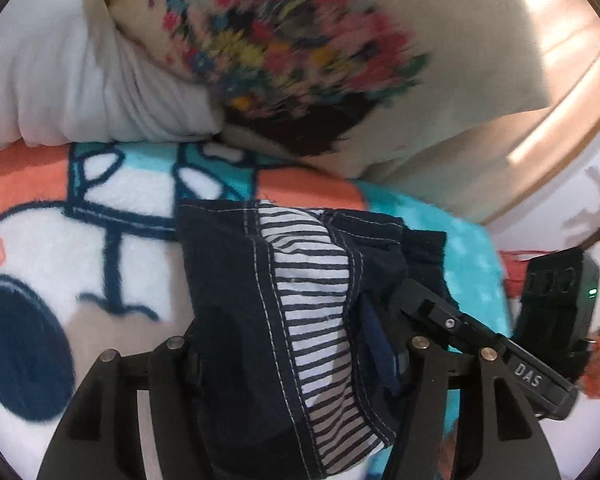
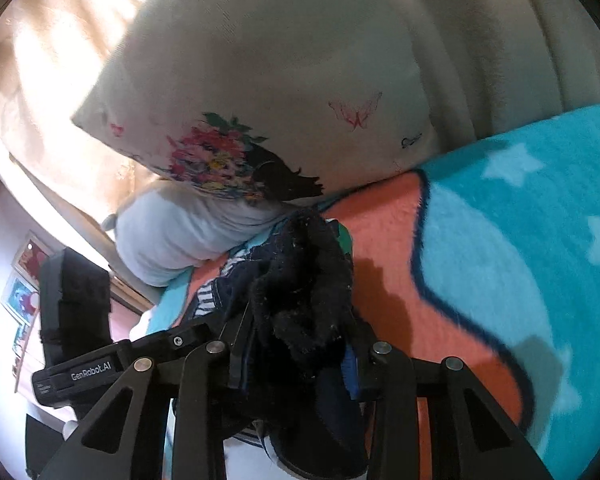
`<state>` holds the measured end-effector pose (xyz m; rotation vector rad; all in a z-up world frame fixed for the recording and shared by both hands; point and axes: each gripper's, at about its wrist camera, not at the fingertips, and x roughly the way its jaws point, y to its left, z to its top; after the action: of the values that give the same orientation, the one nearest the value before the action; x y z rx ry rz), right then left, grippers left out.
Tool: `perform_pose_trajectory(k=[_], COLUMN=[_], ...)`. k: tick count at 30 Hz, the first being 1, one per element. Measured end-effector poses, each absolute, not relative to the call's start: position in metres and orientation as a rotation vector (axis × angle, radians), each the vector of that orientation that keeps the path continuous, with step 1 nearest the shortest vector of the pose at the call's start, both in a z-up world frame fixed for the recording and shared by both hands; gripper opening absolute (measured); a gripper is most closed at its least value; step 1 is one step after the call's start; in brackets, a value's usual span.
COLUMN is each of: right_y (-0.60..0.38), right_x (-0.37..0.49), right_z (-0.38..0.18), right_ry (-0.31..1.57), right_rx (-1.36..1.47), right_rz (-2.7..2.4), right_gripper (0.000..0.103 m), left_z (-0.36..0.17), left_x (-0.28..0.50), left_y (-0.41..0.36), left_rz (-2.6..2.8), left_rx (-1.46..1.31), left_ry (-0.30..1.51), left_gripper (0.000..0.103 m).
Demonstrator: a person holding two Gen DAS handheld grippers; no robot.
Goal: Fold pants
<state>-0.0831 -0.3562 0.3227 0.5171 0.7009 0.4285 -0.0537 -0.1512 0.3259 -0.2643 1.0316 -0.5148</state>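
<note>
Both grippers have hold of the pants (image 1: 236, 312) at once, and the fold turns on how the cloth runs between them. In the left wrist view the left gripper (image 1: 296, 356) is clamped on a thick bunch of dark navy fabric with white stitching and a striped lining turned out; the garment stretches from the lower centre of the frame up toward the middle, its long axis running away from the camera and ending at a hem edge on the blanket (image 1: 40, 208). The right gripper (image 1: 432, 312) enters from the lower right of that frame, its tips buried in the same cloth just beside the left one — so the two grips sit close together on one end of the garment rather than at opposite ends.

In the right wrist view the right gripper (image 2: 300, 354) is closed fairly narrow on a fuzzy black clump of the pants (image 2: 300, 280), which bulges up from between its fingers toward the frame's centre. The left gripper's body (image 2: 76, 372) shows at lower left.

With both holds at the near end, the free end lies farther off — I judge that the next move needs the held end carried along the long axis over that far part.

The surface is a bed covered by a plush blanket in orange, turquoise and white. A floral-print pillow (image 1: 340, 60) and a white pillow (image 1: 60, 80) lie at its far edge, near the pants' far hem. Sunlit curtains (image 2: 60, 60) fill the upper left of the right wrist view.
</note>
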Motion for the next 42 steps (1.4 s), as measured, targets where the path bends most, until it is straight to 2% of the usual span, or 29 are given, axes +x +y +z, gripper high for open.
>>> perform_pose_trajectory(k=[5,13,16,20,24,29,33,36,42], right_y=[-0.370,-0.378,-0.360,-0.341,-0.342,-0.337,-0.341,-0.344,-0.338], right_x=[-0.070,-0.128,-0.126,-0.105,-0.130,-0.168,-0.191,-0.201,-0.194], right_z=[0.296,0.356,0.347,0.303,0.319,0.336,0.330,0.325,0.335], right_ry=[0.771,0.533,0.589,0.756,0.674,0.600,0.590,0.593,0.591], right_rx=[0.601,0.576,0.597,0.550,0.530,0.433,0.373,0.361,0.369], right_rz=[0.365,0.390,0.483,0.402,0.367,0.254,0.153,0.125,0.169], right_gripper=[0.050,0.050,0.050,0.050,0.051,0.057,0.057,0.058,0.058], left_z=[0.313,0.339,0.339,0.344,0.348,0.354,0.364,0.370,0.370], left_x=[-0.053,-0.083,-0.099,-0.126,-0.145,-0.168,-0.190,-0.205,-0.216], left_y=[-0.141,-0.113,-0.104,-0.096,-0.096,-0.106,-0.116,-0.119,-0.119], left_rz=[-0.518,-0.469,-0.440,-0.378,-0.347,-0.330,-0.311,-0.293,-0.266], left_rx=[-0.315,-0.352,-0.364,-0.294,-0.243,-0.170,-0.091,-0.040,0.016], left_ry=[1.096,1.010,0.990,0.949,0.902,0.842,0.777,0.729,0.715], left_gripper=[0.065,0.066,0.066,0.066,0.072,0.072,0.073,0.079,0.079])
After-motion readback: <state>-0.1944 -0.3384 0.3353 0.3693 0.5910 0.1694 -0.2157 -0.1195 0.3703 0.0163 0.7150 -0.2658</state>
